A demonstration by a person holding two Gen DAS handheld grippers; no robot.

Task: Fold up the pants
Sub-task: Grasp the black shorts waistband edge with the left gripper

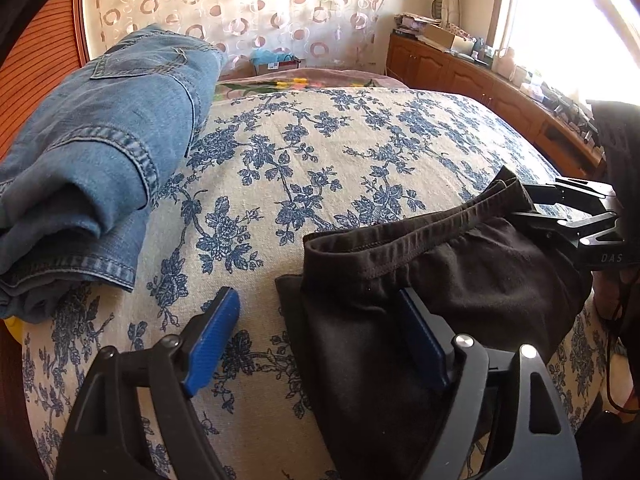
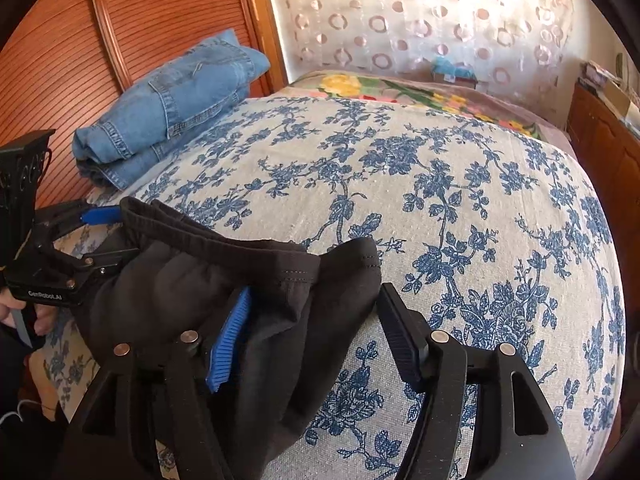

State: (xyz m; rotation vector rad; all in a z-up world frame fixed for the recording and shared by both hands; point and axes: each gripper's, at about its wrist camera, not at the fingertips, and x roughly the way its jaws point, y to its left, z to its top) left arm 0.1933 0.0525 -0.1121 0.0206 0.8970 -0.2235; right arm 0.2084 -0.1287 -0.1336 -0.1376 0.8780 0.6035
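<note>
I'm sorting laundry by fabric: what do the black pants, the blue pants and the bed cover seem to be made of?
Black pants: soft matte knit, likely cotton jersey; limp folds, stitched elastic waistband.
Blue pants: denim; faded weave, thick double-stitched seams, patch pocket.
Bed cover: coarse woven cloth, perhaps linen or cotton; visible grainy weave, printed blue flowers.

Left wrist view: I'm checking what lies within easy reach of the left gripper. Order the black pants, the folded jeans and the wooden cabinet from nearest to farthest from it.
From the left gripper:
1. Black pants: right at the gripper, draped over its right finger.
2. Folded jeans: further off, on the left side of the bed.
3. Wooden cabinet: farthest, beyond the bed at the upper right.
</note>
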